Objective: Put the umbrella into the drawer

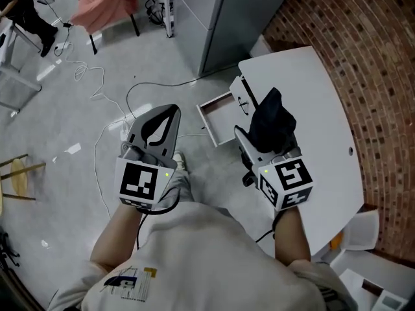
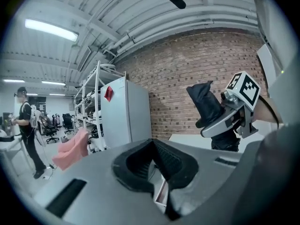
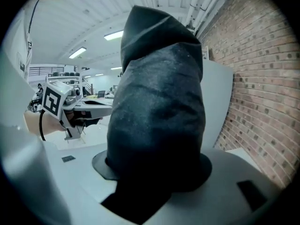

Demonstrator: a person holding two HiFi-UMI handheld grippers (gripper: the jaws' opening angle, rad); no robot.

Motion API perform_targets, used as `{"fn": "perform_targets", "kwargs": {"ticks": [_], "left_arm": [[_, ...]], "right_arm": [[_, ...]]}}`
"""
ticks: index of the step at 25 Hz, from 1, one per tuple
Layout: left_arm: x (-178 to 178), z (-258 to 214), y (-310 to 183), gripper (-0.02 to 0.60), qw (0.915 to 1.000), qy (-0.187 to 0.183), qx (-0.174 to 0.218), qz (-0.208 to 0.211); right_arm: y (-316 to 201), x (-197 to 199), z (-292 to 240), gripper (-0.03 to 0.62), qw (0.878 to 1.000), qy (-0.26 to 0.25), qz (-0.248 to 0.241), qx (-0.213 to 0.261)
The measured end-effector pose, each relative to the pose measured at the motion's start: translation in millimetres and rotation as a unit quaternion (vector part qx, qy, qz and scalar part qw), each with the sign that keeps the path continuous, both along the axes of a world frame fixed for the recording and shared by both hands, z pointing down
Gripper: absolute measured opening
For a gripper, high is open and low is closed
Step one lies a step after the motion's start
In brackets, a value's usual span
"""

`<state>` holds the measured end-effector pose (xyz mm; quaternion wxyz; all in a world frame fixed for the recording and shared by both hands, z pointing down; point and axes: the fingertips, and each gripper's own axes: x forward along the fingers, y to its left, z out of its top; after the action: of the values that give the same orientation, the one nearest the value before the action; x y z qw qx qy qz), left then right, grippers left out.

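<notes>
The umbrella (image 1: 272,118), folded and black, was pinched in my right jaws (image 1: 256,135), held in the air above the near edge of the white desk (image 1: 324,102). It was not in the drawer (image 1: 224,118) yet. The drawer stood pulled open just beside it, off the desk's side, and looked empty. My left jaws (image 1: 170,116) were pressed together on nothing, out over the floor and apart from the drawer.

I judged this to be the carrying step: grip made, drawer open, umbrella not yet over the opening. The next move called for swinging the umbrella across above the drawer, laying it level along the drawer's length so that neither end caught the walls, lowering it, and only then spreading the right jaws. The left had nothing to do but keep clear, or perhaps steady the drawer front.

Only the head view showed the drawer and how the umbrella stood to it. The right gripper view was filled by the umbrella (image 3: 159,121), which hid the drawer entirely. The left gripper view gave the side look: the umbrella (image 2: 206,107) stuck up well past the right jaws.
</notes>
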<state>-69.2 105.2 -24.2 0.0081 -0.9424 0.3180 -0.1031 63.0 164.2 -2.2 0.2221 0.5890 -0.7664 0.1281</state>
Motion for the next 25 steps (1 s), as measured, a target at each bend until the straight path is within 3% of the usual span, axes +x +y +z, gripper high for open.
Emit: {"fn": "perform_targets", "kwargs": {"ticks": [11, 20, 25], "left_arm": [[28, 84, -114, 0.008, 0.9949, -0.034, -0.089, 0.033], [56, 162, -155, 0.008, 0.9873, -0.021, -0.149, 0.051], [74, 228, -164, 0.008, 0.9814, -0.049, -0.182, 0.036]], "right_arm": [[-117, 17, 109, 0.244, 0.993, 0.005, 0.014, -0.118], [-151, 36, 236, 0.244, 0.973, -0.003, 0.006, -0.232], [-161, 52, 313, 0.244, 0.958, -0.008, -0.013, -0.286]]}}
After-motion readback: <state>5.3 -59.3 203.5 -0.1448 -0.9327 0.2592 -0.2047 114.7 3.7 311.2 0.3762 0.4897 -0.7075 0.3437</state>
